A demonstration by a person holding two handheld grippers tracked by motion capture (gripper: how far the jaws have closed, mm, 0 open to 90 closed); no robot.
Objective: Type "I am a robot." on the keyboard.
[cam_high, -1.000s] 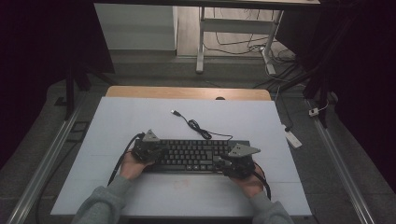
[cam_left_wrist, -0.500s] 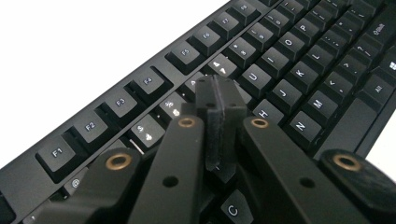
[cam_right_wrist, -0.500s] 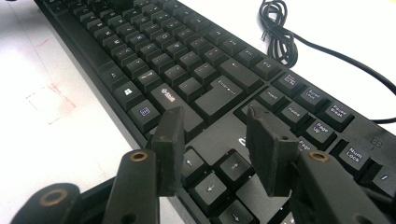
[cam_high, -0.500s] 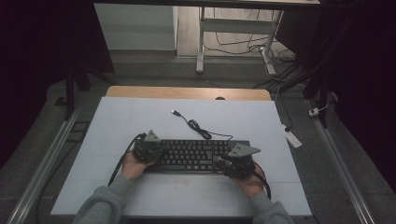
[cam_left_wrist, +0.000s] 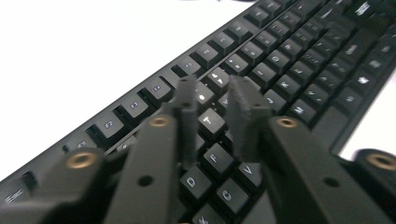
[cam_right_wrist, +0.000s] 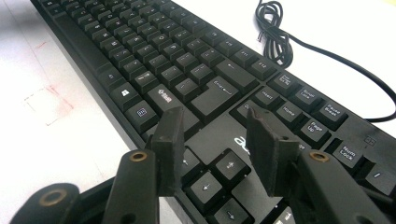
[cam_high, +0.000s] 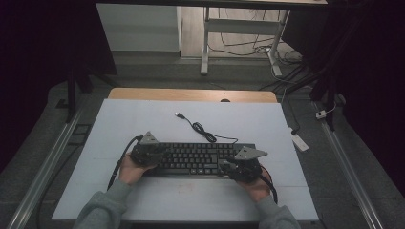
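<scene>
Left gripper [cam_left_wrist: 211,100] jaws just opening, gap empty, above black plastic keyboard [cam_high: 200,158], right gripper [cam_right_wrist: 212,122] released over its arrow keys

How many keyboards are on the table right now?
1. The black keyboard lies near the table's front edge, between the left gripper and the right gripper.

Bare table [cam_high: 143,119] beyond keyboard [cam_high: 196,159], cable [cam_high: 203,131].

Grey knit sleeves [cam_high: 102,210] cover both forearms. Each black two-jaw gripper, left [cam_high: 149,153] and right [cam_high: 242,167], carries a grey triangular plate, brass-ringed screw holes and a trailing black cable.
</scene>
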